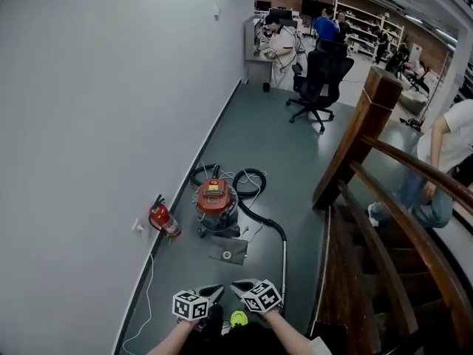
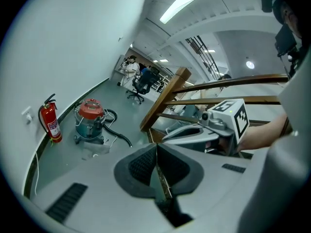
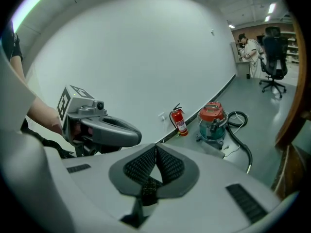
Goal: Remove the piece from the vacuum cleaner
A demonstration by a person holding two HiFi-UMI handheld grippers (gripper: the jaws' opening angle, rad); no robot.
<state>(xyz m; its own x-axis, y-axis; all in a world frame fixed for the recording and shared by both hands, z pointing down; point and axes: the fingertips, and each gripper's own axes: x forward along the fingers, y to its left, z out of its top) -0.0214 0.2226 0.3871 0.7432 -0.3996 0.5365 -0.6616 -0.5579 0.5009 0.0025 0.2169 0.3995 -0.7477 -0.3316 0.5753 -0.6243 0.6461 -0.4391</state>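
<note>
On the grey floor (image 1: 281, 146) beside the wall (image 1: 111, 124), a red fire extinguisher (image 1: 164, 219) stands left of the red-lidded vacuum cleaner (image 1: 216, 204), well apart from the left gripper (image 1: 214, 291) and right gripper (image 1: 238, 288), both with jaws pressed together, holding nothing.

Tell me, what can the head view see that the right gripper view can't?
Only the head view: a person in a white shirt behind the wooden handrail, and the right gripper seen from above.

Only the right gripper view: that gripper's own black pads close up, pressed together with nothing between them.

Both: the red-topped vacuum cleaner on the floor with its black hose, the red fire extinguisher by the wall, the black office chair, and the left gripper.
</note>
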